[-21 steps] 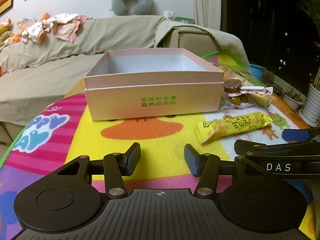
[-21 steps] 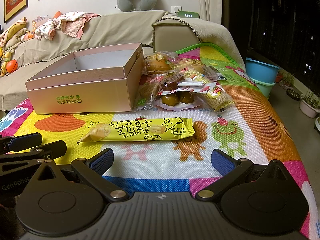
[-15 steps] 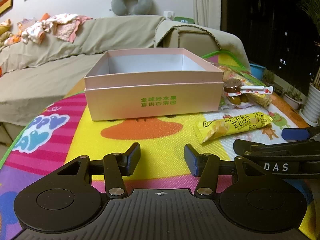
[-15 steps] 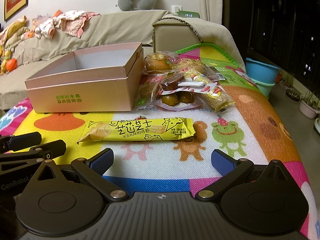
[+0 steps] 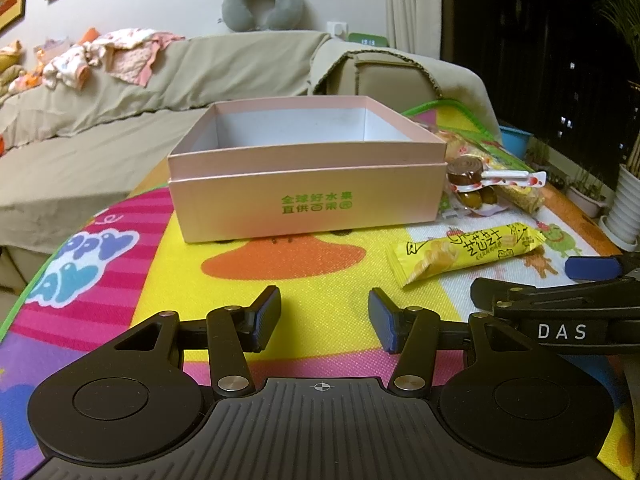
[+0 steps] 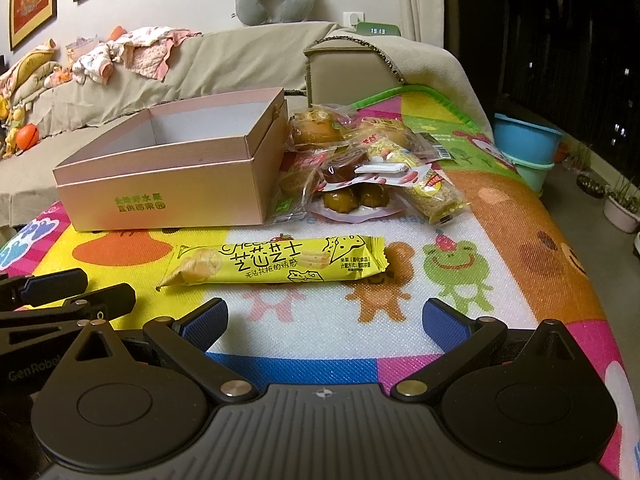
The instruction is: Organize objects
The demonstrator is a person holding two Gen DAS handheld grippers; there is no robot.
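An open pink box [image 5: 304,204] with green lettering stands on the colourful play mat; it also shows in the right wrist view [image 6: 160,196] and looks empty. A yellow snack packet [image 6: 276,266] lies flat just ahead of my right gripper [image 6: 326,316], which is open and empty; the packet also shows in the left wrist view [image 5: 464,252]. A pile of wrapped snacks [image 6: 360,176] lies right of the box. My left gripper [image 5: 324,316] is open and empty, low over the mat in front of the box.
The play mat [image 6: 520,240] covers a table; its right edge drops to the floor. A beige sofa [image 5: 120,92] with clothes stands behind. Blue tubs [image 6: 528,148] and plant pots [image 6: 620,208] stand on the floor at right. The right gripper's arm [image 5: 560,308] shows beside the left gripper.
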